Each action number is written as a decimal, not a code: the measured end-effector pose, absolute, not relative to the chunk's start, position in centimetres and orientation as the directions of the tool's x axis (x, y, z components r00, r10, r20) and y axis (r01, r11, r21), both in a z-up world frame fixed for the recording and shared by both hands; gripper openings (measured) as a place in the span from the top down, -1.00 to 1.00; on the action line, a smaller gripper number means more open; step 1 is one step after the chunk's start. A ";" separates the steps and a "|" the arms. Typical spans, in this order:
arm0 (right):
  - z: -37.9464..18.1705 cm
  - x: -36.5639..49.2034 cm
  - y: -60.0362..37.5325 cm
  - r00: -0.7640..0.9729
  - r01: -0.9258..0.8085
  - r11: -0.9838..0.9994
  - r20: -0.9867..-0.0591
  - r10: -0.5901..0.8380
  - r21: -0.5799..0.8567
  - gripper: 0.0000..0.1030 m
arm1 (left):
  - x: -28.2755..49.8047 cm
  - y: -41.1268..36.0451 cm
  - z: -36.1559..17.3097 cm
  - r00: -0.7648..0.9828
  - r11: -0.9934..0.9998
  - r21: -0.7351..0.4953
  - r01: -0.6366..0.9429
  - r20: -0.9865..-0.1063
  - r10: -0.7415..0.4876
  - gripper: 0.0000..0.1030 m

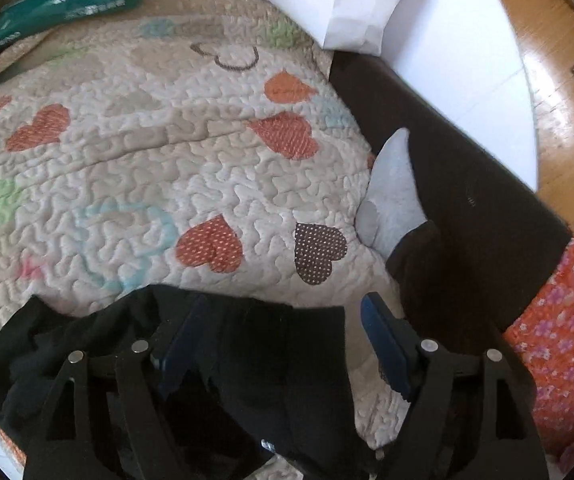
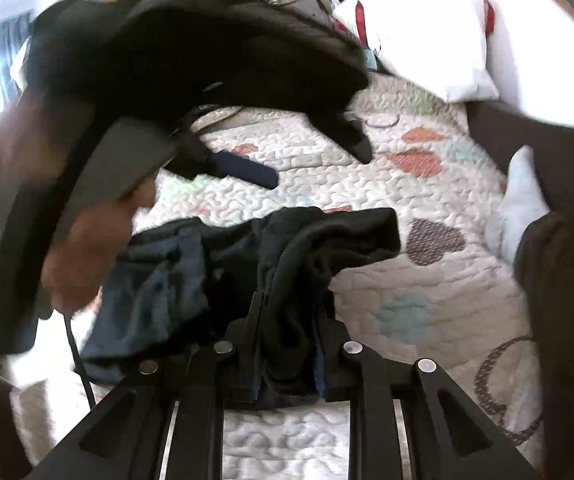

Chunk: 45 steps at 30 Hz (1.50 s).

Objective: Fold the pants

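Note:
The black pants (image 1: 223,364) lie bunched on a quilted bedspread (image 1: 159,168) with heart patches. In the left wrist view my left gripper (image 1: 283,328) stands open over the pants' edge, its blue pads either side of the cloth, not closed on it. In the right wrist view my right gripper (image 2: 291,320) is shut on a bunched fold of the black pants (image 2: 307,248). The left gripper's blue finger (image 2: 243,170) and the hand holding it show blurred at upper left, with dark cloth (image 2: 191,40) above.
A person's leg in dark trousers with a light grey sock (image 1: 391,192) rests on the quilt at right. A white bag (image 1: 359,4) and green packets (image 1: 67,4) lie at the far edge. Wooden floor (image 1: 559,64) is beyond. An orange floral cloth (image 1: 559,344) is at right.

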State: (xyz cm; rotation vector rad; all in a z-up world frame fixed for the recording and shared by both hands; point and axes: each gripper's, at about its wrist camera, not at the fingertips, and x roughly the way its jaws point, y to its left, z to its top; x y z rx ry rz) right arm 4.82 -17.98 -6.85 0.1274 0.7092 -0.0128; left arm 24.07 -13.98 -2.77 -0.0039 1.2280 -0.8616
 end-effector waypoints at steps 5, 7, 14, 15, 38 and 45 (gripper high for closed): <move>-8.5 4.7 -21.6 0.732 0.166 0.966 -0.681 0.013 0.197 0.57 | 23.8 -18.1 -6.1 0.001 0.686 -0.392 0.613 -0.868 -0.497 -0.50; -9.2 5.0 -23.3 0.714 0.204 0.944 -0.699 0.037 0.259 0.57 | 23.7 -20.2 -7.7 -0.016 0.680 -0.360 0.639 -0.890 -0.456 -0.50; -11.8 5.9 -27.0 0.666 0.308 0.864 -0.738 0.103 0.399 0.54 | 23.0 -26.7 -12.1 -0.084 0.599 -0.257 0.759 -0.950 -0.301 -0.60; -11.9 6.0 -27.1 0.665 0.310 0.863 -0.740 0.103 0.399 0.54 | 22.8 -27.1 -12.2 -0.087 0.578 -0.246 0.778 -0.954 -0.288 -0.76; -5.0 6.0 -20.7 0.755 0.060 0.960 -0.642 0.135 0.272 0.56 | 21.7 -14.9 -0.9 0.142 0.606 -0.245 0.757 -0.843 -0.519 0.74; -2.9 7.8 -12.6 0.709 -0.173 0.963 -0.652 0.268 0.208 0.56 | 23.4 -2.4 0.9 0.243 0.713 -0.383 0.588 -0.757 -0.607 0.92</move>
